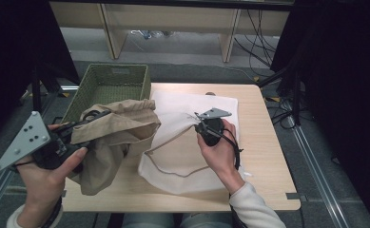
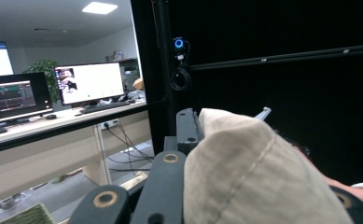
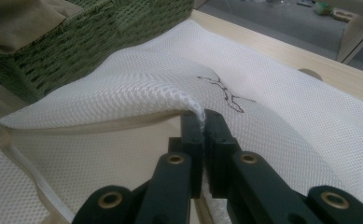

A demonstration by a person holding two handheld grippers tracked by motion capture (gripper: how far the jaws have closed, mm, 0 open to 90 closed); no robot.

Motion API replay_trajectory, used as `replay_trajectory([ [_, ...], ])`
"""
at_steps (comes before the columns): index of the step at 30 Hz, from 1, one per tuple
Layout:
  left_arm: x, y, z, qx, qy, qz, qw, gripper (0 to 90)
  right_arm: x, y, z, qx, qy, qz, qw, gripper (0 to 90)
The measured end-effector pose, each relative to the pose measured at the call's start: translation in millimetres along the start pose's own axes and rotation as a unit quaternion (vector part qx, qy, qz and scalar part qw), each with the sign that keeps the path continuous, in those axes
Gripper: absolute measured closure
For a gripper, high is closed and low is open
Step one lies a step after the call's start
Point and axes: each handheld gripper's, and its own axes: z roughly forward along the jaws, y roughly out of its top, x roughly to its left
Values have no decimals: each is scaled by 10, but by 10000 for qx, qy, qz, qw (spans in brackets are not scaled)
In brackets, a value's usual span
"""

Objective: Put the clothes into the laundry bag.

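High view: the left gripper (image 1: 85, 121) is clamped on the tan garment (image 1: 113, 137), which hangs below its jaws beside the green woven basket (image 1: 107, 83). Right gripper view: the right gripper (image 3: 202, 122) pinches the white mesh laundry bag (image 3: 137, 74), lifting its top layer at the opening.

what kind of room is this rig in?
Most likely a lab or office set up for recording. Desk monitors run in the background, black curtains close in the wooden table, and a camera sits on the black frame.

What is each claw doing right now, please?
Left claw: closed on the tan garment.
Right claw: closed on the white mesh bag by its upper edge.
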Motion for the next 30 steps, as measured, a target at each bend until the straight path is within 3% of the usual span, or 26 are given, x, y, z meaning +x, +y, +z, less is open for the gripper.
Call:
replay_trajectory([
  [3,-55,-14,12,-28,-101,-40,9999,863,9,-8,-4,23,-7,92,10000,884],
  [4,-76,-17,18,-44,-127,-70,9999,863,-15,-9,13,-69,-26,-110,9999,884],
  [5,-93,-19,17,-48,-158,-69,9998,863,-15,-7,8,-23,-49,-101,9999,884],
  [6,-108,-20,16,-38,-176,-59,9998,863,-4,-12,8,-29,-16,55,10000,884],
  [7,-120,-21,15,-49,-190,-61,9998,863,-21,-6,-3,-5,-44,-42,10000,884],
  [10,-122,-30,14,-64,-191,-85,9998,863,-9,-7,-11,50,6,139,9999,884],
  [16,-160,-29,25,-96,-239,-99,9996,863,-14,-10,-7,-53,-94,109,9999,884],
  [21,-150,68,-11,-213,-311,-39,9993,863,-10,-5,-27,67,-31,220,9997,884],
  [25,-180,165,-59,-295,-400,-16,9988,863,-34,-5,-17,-2,-24,126,9999,884],
  [30,-261,274,-130,-213,-508,-53,9985,863,-48,-3,-27,57,-9,136,9999,884],
])
